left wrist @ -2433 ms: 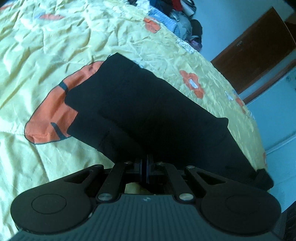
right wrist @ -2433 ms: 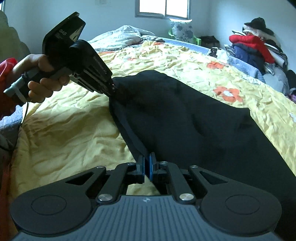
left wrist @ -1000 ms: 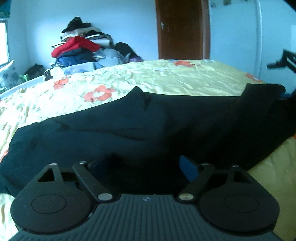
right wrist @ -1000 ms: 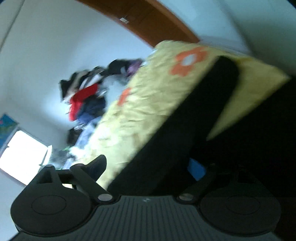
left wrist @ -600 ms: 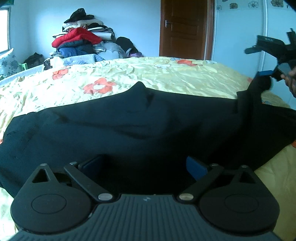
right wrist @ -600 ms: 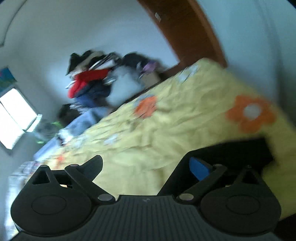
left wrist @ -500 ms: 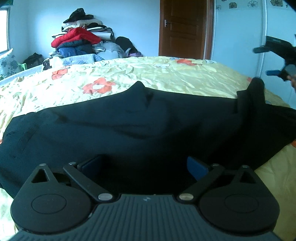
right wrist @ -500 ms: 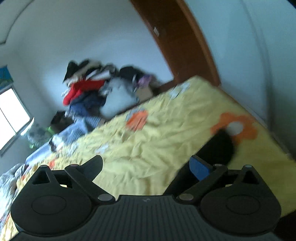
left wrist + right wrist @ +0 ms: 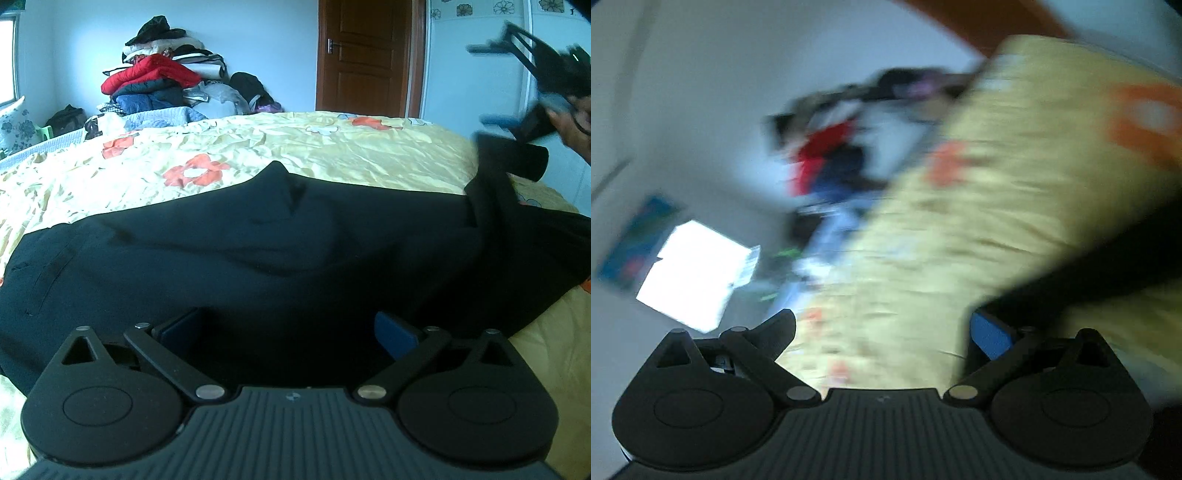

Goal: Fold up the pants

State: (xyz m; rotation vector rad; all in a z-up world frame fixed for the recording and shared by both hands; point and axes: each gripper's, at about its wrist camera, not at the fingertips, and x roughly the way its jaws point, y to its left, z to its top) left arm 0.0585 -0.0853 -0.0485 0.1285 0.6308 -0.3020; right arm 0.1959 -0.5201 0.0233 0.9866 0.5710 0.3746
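Both tongs spread wide, black pants flat across the bed

The left tongs (image 9: 288,328) hang low over the black pants (image 9: 258,258), blue pads far apart and gripping nothing; the pants stretch from 9 to 3 o'clock on the yellow flowered bedsheet (image 9: 332,147). At 2 o'clock one pant end (image 9: 495,166) stands lifted, the right tongs (image 9: 532,107) blurred just above it, splayed wide. Right wrist view is smeared: right tongs (image 9: 882,328) gaping, dark cloth at 3 o'clock beside the blue pad (image 9: 990,338). Clothes pile (image 9: 162,85) at 11, wooden door (image 9: 365,55) at 1.
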